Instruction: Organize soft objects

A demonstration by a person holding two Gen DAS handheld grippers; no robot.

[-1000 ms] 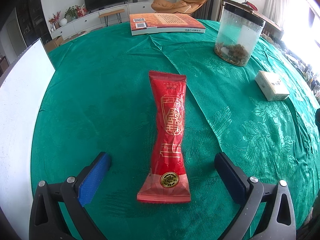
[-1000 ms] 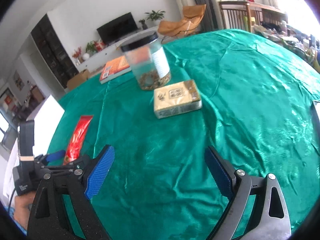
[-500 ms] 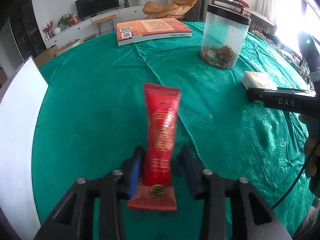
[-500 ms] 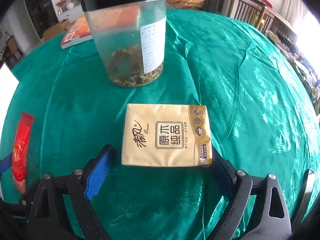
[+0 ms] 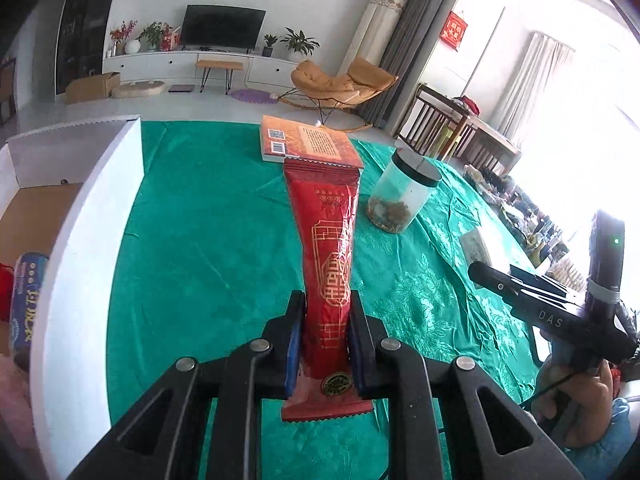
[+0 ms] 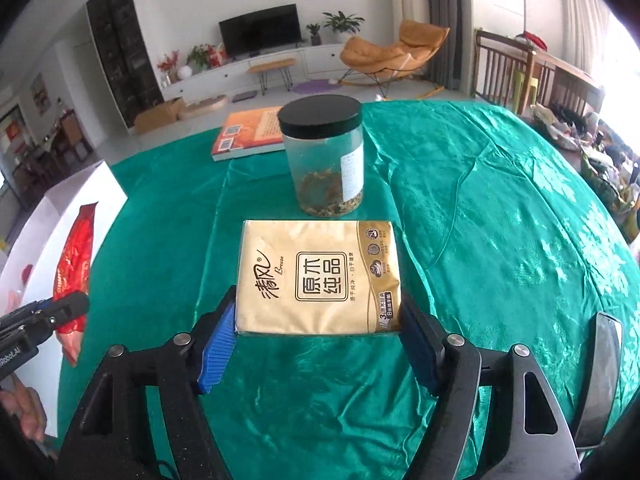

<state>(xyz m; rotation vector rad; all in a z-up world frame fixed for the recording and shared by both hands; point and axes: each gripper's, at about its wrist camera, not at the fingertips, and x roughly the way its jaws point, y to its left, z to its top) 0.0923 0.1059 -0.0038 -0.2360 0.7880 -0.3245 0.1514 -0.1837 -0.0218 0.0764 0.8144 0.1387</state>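
My left gripper [image 5: 325, 312] is shut on a long red foil packet [image 5: 326, 248] and holds it lifted off the green tablecloth, next to the white box [image 5: 84, 240]. The packet also shows at the left of the right wrist view [image 6: 74, 264]. My right gripper [image 6: 318, 316] is shut on a yellow tissue pack [image 6: 318, 276], its blue pads pressed against both sides of the pack's near end. The pack looks raised a little above the cloth. A blue soft pack [image 5: 26, 300] lies inside the white box.
A clear jar with a black lid [image 6: 324, 156] stands just beyond the tissue pack, also in the left wrist view [image 5: 402, 192]. An orange book [image 5: 308, 146] lies at the far side of the table. The white box stands along the table's left edge [image 6: 52, 216].
My left gripper has lifted the red packet and swung left toward the white box. My right gripper has closed on the tissue pack and raised it slightly.
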